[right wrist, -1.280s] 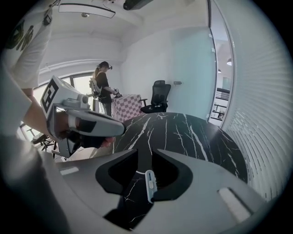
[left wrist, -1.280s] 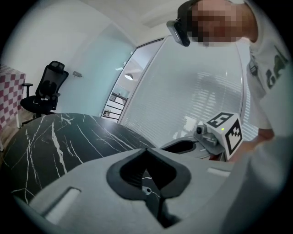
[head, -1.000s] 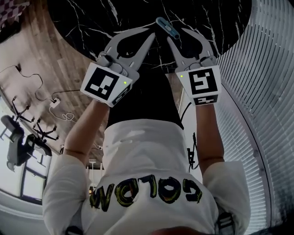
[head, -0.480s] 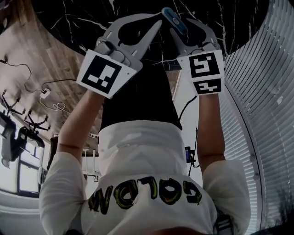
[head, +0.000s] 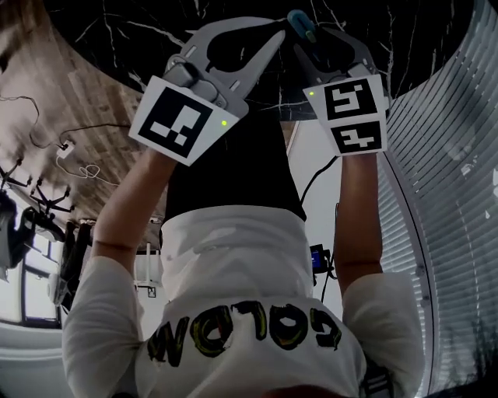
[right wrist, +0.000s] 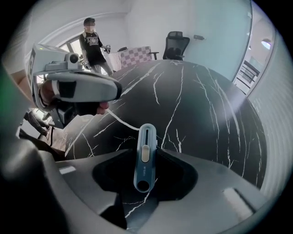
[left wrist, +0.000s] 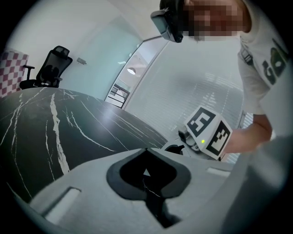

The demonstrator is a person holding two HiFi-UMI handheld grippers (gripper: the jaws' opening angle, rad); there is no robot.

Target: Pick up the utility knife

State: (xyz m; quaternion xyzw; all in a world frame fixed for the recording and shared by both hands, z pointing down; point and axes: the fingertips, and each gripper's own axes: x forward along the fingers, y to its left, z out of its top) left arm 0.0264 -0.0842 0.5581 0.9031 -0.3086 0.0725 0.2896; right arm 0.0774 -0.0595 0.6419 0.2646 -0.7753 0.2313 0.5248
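The blue-grey utility knife (right wrist: 144, 155) with a pale slider stands between the tips of my right gripper (right wrist: 147, 146). Its end with the round hole reaches back into the jaw hollow. The jaws are opening, and both tips still touch the knife's sides. In the head view the knife (head: 299, 23) sticks out past the right gripper (head: 309, 39) over the black marble table (head: 117, 31). My left gripper (head: 275, 36) is beside it on the left, shut with nothing in it, and its tips (left wrist: 146, 150) meet over the table (left wrist: 46, 128).
A black office chair (right wrist: 176, 43) and a checkered seat (right wrist: 132, 55) stand beyond the table's far edge, with a person (right wrist: 94, 45) standing there. A slatted wall (head: 443, 194) curves along the right. Cables (head: 70, 151) lie on the wooden floor at left.
Both grippers have shifted toward the top of the head view, further over the black table. The knife has travelled with the right gripper and still sits between its tips.
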